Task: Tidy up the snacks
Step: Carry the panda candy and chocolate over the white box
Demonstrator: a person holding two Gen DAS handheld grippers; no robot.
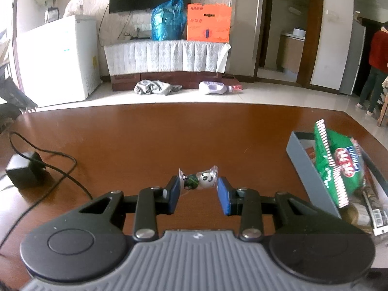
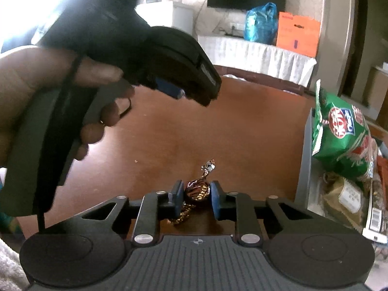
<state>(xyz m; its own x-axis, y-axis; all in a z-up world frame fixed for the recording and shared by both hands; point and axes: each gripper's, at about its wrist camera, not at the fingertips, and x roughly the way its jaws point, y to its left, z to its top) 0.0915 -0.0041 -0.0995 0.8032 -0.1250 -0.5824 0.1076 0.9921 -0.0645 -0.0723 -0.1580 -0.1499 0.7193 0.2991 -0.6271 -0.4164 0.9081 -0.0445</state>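
Observation:
My left gripper [image 1: 198, 184] is shut on a clear-wrapped panda candy [image 1: 200, 181], green and white, held by its two twisted ends a little above the brown table. My right gripper [image 2: 196, 192] is shut on a brown and gold foil-wrapped candy [image 2: 197, 190] whose twisted ends stick out above and below. A grey box [image 1: 308, 167] at the right holds a green snack bag [image 1: 337, 165] and other packets. The box [image 2: 303, 165] and the green bag [image 2: 339, 138] also show at the right of the right wrist view. The left gripper's body and hand [image 2: 97, 77] fill the upper left there.
A black power adapter [image 1: 23, 169] with its cable lies on the table's left. A small crumb [image 2: 136, 161] lies on the table. Beyond the table are a white freezer [image 1: 60, 58], a TV stand with a blue bag and an orange box, and a person at far right.

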